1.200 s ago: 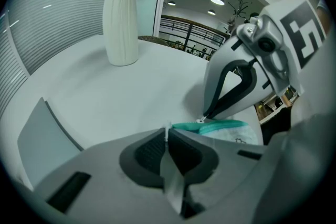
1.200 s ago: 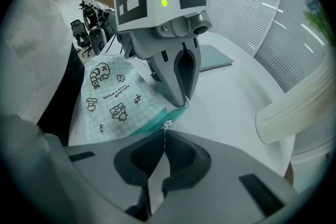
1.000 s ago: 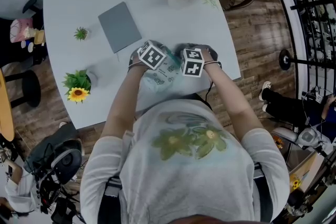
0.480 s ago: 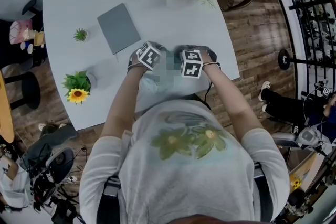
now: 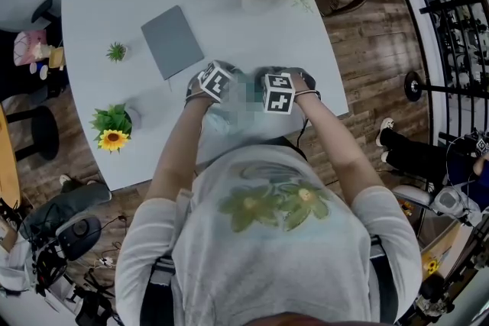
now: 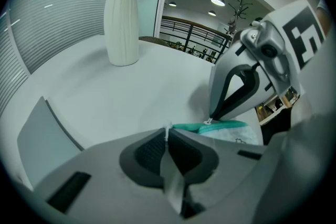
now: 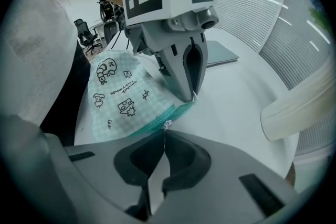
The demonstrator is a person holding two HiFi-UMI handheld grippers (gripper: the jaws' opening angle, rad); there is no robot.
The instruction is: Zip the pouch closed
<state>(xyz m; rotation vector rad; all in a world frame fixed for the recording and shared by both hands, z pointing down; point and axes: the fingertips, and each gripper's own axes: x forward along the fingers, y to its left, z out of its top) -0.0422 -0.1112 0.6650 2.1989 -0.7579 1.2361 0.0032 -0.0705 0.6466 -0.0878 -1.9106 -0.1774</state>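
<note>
Right gripper view shows the right hand-held gripper pinched shut on the zip pull of the checked pouch, which lies on the table by the person; the left hand-held gripper clamps the teal end, likely anchoring it against the tug; cartoon doodles carry lettering too small to read

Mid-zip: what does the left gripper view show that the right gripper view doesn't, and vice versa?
Left gripper view only: the right gripper from outside, tip down on the teal zip edge of the pouch, and a railing behind. Right gripper view only: the pouch's printed face, and the left gripper pinching the pouch's end. Both: the teal zip edge, the zip pull held by the right gripper, the grey notebook, the white table.
</note>
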